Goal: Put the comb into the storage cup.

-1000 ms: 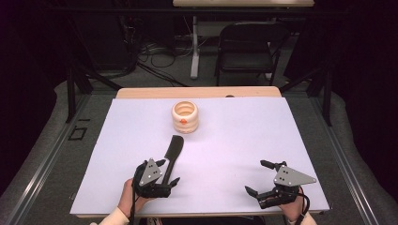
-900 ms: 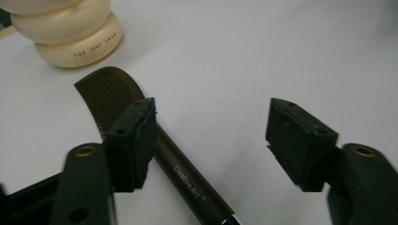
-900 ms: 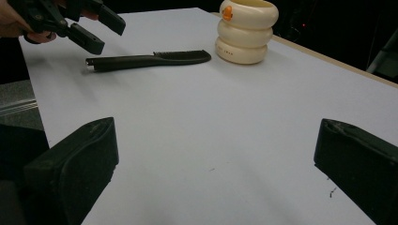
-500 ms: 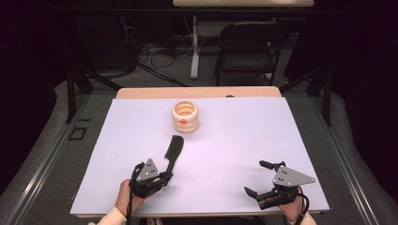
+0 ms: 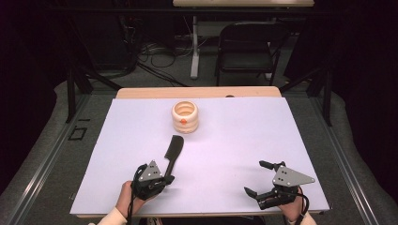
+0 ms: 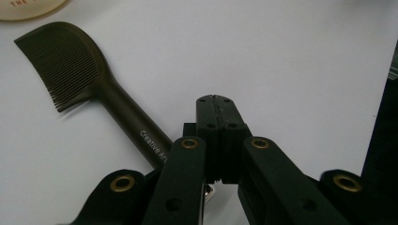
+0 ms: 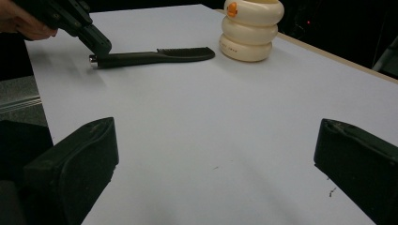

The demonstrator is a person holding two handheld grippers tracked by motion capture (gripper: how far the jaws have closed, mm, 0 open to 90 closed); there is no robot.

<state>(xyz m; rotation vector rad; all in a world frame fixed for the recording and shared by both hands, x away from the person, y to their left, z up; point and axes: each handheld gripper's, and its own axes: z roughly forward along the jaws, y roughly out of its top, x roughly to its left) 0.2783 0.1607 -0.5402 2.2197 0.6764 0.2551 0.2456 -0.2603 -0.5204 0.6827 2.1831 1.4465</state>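
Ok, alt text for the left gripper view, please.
The left gripper, jaws shut together on nothing, sits over a white table. A dark comb lies just to its left, and a cream container's edge shows behind.

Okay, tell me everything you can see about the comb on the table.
The comb is dark, apparently plastic, with a curved head of fine teeth and a long rounded handle bearing small white lettering that starts "Creative". A small metal tip caps the handle's end. It lies flat on the white table, head toward the cream ringed container but apart from it. The left gripper sits over the handle end, jaws shut beside it, not around it.
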